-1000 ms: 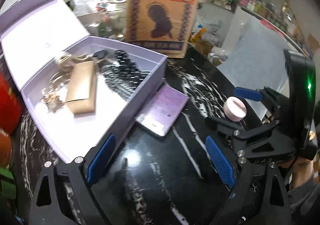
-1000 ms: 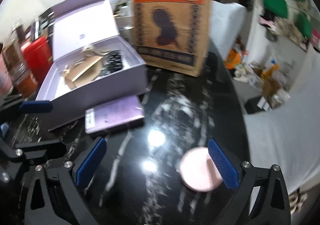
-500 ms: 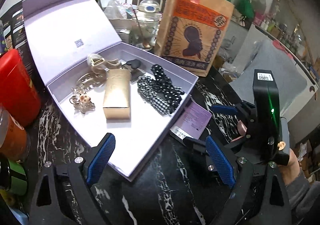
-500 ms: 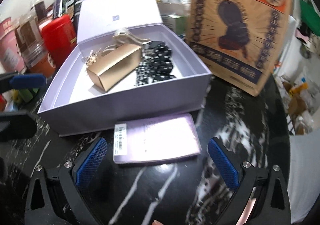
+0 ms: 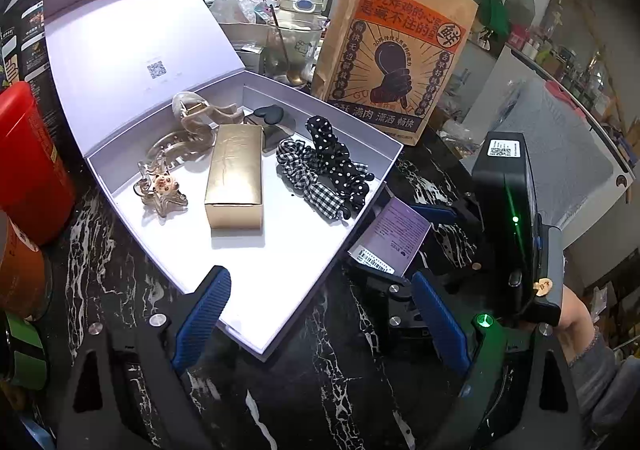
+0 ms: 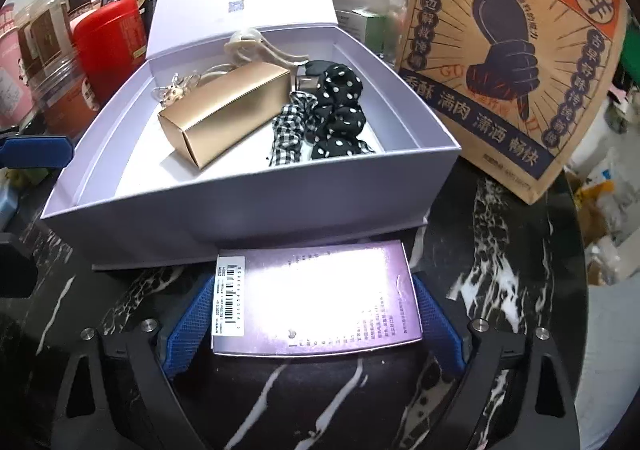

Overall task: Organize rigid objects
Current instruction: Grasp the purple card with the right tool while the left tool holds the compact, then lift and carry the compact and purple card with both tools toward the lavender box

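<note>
While my right gripper (image 6: 312, 326) straddles the flat purple box (image 6: 316, 302), its jaws have just been closing in, and the blue pads now flank the box's two short ends. In the right wrist view, at lower centre of the frame, the pads look to be at the edges or touching them, but I cannot tell whether they press yet. The purple box lies flat on the black marble table (image 6: 500, 242), just in front of the near wall of the open lilac gift box (image 6: 240, 209); whether it touches that wall I cannot tell.

My left gripper (image 5: 324, 314) hangs with its jaws wide apart and nothing between them, low in the left wrist frame, above the near corner of the lilac gift box.

I judge the purple box to be light, stiff cardboard with a glossy face, so it may slip if squeezed weakly and dent if squeezed hard. Taking it by the two narrow ends, as my pads sit now, seems right: the edges are the stiffest part.

Inside the lilac gift box already lie a gold carton (image 5: 236, 177), fabric scrunchies (image 5: 324, 173) and hair clips (image 5: 176, 153), with bare floor at the lower part of the frame, where I think the purple box could go.
</note>
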Action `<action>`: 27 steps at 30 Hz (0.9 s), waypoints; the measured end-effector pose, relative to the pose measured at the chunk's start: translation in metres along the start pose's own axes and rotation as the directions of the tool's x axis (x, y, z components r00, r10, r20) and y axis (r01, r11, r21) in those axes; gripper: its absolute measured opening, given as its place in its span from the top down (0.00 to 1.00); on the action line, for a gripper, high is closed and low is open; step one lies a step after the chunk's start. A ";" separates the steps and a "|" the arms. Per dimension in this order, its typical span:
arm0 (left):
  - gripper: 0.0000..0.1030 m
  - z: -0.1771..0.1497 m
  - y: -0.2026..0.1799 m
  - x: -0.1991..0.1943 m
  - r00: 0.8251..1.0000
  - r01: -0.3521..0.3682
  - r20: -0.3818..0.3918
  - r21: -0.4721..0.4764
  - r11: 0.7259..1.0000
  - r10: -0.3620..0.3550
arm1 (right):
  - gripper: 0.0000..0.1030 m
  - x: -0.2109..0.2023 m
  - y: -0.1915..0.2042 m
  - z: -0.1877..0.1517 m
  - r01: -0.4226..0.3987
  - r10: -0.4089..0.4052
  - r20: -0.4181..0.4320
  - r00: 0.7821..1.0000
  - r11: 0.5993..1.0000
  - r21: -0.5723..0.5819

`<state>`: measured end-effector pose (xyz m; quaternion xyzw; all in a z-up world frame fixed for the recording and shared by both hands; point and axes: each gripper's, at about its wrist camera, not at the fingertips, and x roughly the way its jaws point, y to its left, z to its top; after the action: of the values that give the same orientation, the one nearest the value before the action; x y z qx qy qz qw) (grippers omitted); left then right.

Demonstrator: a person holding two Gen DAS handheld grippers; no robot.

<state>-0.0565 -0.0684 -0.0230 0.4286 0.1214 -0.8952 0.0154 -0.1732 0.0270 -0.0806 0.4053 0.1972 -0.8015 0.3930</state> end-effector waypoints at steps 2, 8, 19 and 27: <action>0.10 0.000 -0.002 0.000 1.000 0.003 0.000 0.005 1.000 -0.003 | 0.09 -0.004 -0.002 -0.004 -0.014 0.014 0.001 1.000 1.000 0.020; 0.10 0.002 -0.017 -0.001 1.000 0.024 0.008 0.038 0.999 -0.024 | 0.09 -0.040 -0.010 -0.021 0.011 -0.016 0.059 0.998 0.997 0.078; 0.10 0.004 -0.080 0.017 0.992 0.128 -0.001 0.150 0.980 -0.130 | 0.09 -0.117 -0.048 -0.069 0.165 -0.178 0.051 0.983 0.965 0.204; 0.10 0.004 -0.125 0.054 0.976 0.216 -0.072 0.224 0.950 -0.204 | 0.09 -0.144 -0.064 -0.114 0.219 -0.234 0.014 0.972 0.926 0.306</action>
<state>-0.1106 0.0560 -0.0369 0.4336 0.0619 -0.8891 -0.1327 -0.1157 0.2062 -0.0325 0.4150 0.1077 -0.8721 0.2358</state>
